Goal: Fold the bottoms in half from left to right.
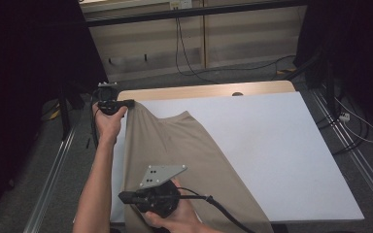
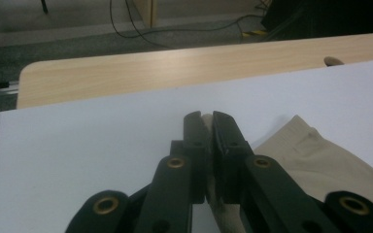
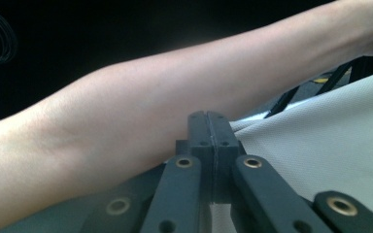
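Pressed together on both grippers, each pinching an edge of tan cloth (image 1: 175,150). Left gripper (image 2: 207,127), seen in its own view: black jaws nearly touching, a thin fold of cloth (image 2: 320,160) clamped between them, the rest of it trailing off to the right over white sheet (image 2: 92,160). Right gripper (image 3: 209,126), seen in its own view: jaws flush against each other with no gap, cloth (image 3: 330,136) stretched taut on the right side, left forearm (image 3: 126,111) crossing just beyond the tips.

From the high view: left gripper (image 1: 126,103) at the far left corner of the sheet (image 1: 281,145), holding the cloth's far corner, gripped by the left hand (image 1: 108,122). Right gripper (image 1: 122,196) near the front edge, at the cloth's left side, grey plate (image 1: 162,174) on top and cable (image 1: 223,211) running off to the near right, held in the right hand (image 1: 175,216). Cloth spread along the left half of the sheet, narrow at the far end, widening toward the near edge and hanging over it. Right half of the sheet bare. Wooden table (image 1: 199,91) edge showing beyond the sheet at the far side, with a small notch (image 1: 237,93) near its middle. Cables on the floor (image 1: 252,68) beyond.
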The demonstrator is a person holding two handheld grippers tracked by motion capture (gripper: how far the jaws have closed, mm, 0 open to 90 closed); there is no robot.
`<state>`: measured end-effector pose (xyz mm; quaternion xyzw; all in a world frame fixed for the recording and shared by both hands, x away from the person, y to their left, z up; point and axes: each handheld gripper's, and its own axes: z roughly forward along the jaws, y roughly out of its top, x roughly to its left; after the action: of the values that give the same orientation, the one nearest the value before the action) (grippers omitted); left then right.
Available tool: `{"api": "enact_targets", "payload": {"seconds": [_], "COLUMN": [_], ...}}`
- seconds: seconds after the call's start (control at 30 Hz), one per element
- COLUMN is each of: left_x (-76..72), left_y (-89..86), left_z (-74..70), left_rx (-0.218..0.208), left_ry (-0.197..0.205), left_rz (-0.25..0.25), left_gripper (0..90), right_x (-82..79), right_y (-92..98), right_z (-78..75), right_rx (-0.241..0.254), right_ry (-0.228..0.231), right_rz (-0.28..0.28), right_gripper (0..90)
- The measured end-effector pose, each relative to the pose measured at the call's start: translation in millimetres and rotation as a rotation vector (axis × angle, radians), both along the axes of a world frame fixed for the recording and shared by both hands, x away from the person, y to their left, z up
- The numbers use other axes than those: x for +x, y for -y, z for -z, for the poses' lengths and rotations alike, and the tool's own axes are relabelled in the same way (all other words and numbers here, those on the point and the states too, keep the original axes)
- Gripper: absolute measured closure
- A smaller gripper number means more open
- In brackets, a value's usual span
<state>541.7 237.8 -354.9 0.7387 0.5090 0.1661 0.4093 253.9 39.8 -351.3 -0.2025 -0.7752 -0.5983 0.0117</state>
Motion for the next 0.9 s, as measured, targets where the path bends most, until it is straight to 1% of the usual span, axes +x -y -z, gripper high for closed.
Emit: {"api": "enact_targets", "payload": {"seconds": [0.13,0.17,0.2,0.23,0.27,0.3,0.33,0.37,0.4,0.43,0.5,0.6,0.63,0.67,0.7,0.73,0.77,0.83,0.9], "left_x": [1.4,1.6,1.6,1.9,2.1,2.4,2.9,3.2,4.2,4.2,5.9,7.8,8.1,8.2,8.5,8.8,9.4,10.8,12.2], "left_y": [13.3,21.7,21.7,25.6,30.1,34.7,39.9,44.8,56.1,56.1,67.9,84.6,89.8,95.6,101.3,106.5,111.0,118.3,123.9], "left_z": [4.7,4.9,4.9,4.7,4.6,4.6,4.9,5.1,6.6,6.6,8.9,15.2,18.0,21.1,24.5,27.9,31.1,36.7,42.3], "left_rx": [0.003,0.007,0.007,0.009,0.004,0.009,0.007,0.012,0.012,0.012,0.014,0.017,0.027,0.035,0.049,0.053,0.061,0.058,0.073], "left_ry": [-0.001,0.001,0.001,0.001,-0.001,0.003,0.003,-0.001,0.000,0.000,0.006,0.012,0.015,0.010,0.010,0.005,0.002,-0.014,-0.029], "left_rz": [0.019,0.027,0.027,0.038,0.045,0.051,0.054,0.062,0.067,0.067,0.084,0.091,0.090,0.093,0.101,0.105,0.108,0.111,0.107], "left_gripper": [85.6,85.6,85.6,85.6,85.6,85.6,85.6,85.6,85.6,85.6,85.6,85.6,85.6,85.6,85.6,85.6,85.6,85.6,85.6], "right_x": [-1.8,-4.4,-4.4,-6.6,-8.3,-8.1,-8.1,-8.4,-10.2,-10.2,-11.2,-11.2,-11.8,-11.8,-12.5,-13.6,-13.6,-13.6,-14.8], "right_y": [11.7,20.4,20.4,25.1,30.0,41.4,41.4,47.0,57.4,57.4,68.0,83.4,92.7,92.7,98.4,110.6,110.6,122.8,134.3], "right_z": [7.6,8.0,8.0,7.1,5.9,4.0,4.0,2.7,1.4,1.4,3.0,8.0,11.0,11.0,12.7,17.0,17.0,23.0,29.4], "right_rx": [-0.012,-0.007,-0.007,-0.005,0.002,0.031,0.031,0.029,0.018,0.018,0.008,-0.005,-0.017,-0.017,-0.019,-0.035,-0.035,-0.042,-0.053], "right_ry": [-0.016,-0.025,-0.025,-0.023,-0.024,-0.068,-0.068,-0.062,-0.033,-0.033,-0.037,-0.046,-0.055,-0.055,-0.056,-0.047,-0.047,-0.060,-0.069], "right_rz": [0.012,0.018,0.018,0.023,0.024,0.030,0.030,0.044,0.059,0.059,0.073,0.101,0.107,0.107,0.112,0.130,0.130,0.151,0.177], "right_gripper": [90.0,90.0,90.0,90.0,90.0,90.0,90.0,90.0,90.0,90.0,90.0,90.0,90.0,90.0,90.0,90.0,90.0,90.0,90.0]}}
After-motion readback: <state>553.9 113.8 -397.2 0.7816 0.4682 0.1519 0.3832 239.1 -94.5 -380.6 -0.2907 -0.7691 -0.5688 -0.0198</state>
